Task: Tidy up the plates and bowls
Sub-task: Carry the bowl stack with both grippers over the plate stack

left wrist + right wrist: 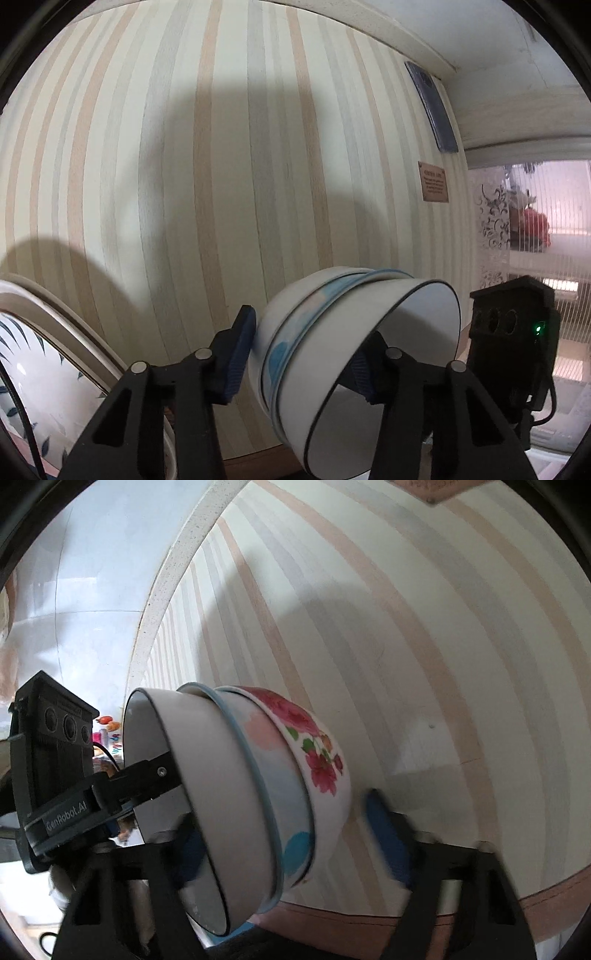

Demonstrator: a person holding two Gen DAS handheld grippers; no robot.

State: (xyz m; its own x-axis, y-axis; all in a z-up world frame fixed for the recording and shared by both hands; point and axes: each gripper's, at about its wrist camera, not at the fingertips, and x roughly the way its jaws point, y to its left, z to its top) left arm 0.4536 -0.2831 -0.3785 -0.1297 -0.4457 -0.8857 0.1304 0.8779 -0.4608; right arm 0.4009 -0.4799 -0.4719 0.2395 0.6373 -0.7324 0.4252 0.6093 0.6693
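A stack of three nested bowls (343, 354) hangs tilted on its side in front of a striped wall: a white black-rimmed bowl (207, 786), a blue-rimmed pastel one (280, 797) and a red-flowered one (317, 753). My left gripper (303, 354) is shut on the stack, one finger inside the white bowl, one against the stack's base. My right gripper (291, 834) straddles the same stack with its jaws wide; the right finger (388, 838) stands apart from the flowered bowl. A leaf-patterned plate (40, 373) stands at lower left in the left wrist view.
The striped wall (221, 166) fills both views. A brown edge (554, 890) runs along the bottom. A window (546, 236) shows at far right of the left wrist view. The other gripper's black body (517, 332) is close beside the bowls.
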